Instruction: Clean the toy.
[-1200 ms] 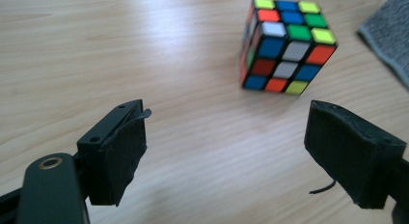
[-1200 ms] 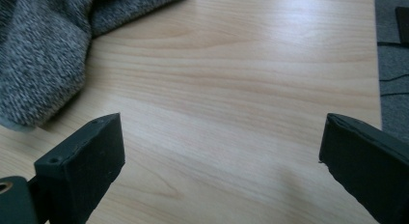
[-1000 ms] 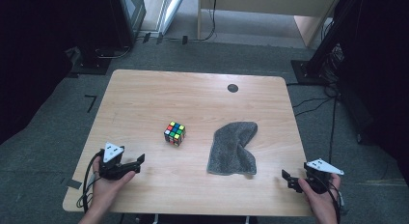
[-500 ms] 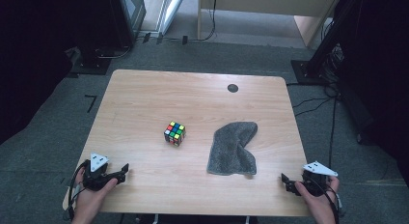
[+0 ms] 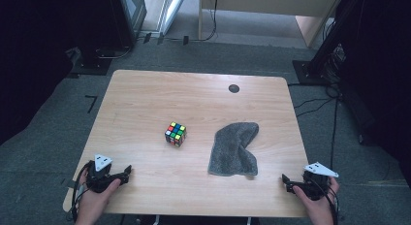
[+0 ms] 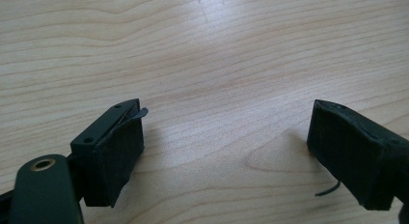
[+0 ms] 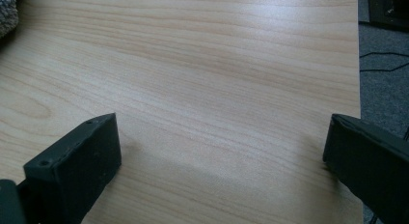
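So we've got the left gripper (image 5: pixel 127 170) low at the near left corner of the wooden table (image 5: pixel 145 96), jaws spread wide with nothing but bare wood between them. Right gripper (image 5: pixel 286 180) sits at the near right corner, jaws spread too, empty. Farther in, a crumpled grey cloth (image 5: pixel 234 148) lies right of centre, and a scrambled puzzle cube (image 5: pixel 175 134) rests just left of it, apart. Near the far edge there's a small dark round cap (image 5: pixel 234 88).

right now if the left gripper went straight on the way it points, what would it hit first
Probably nothing soon: between the left gripper's open fingers lies bare light wooden table. From the high view it points rightward along the near edge, seemingly passing in front of the multicoloured puzzle cube and crumpled grey cloth.
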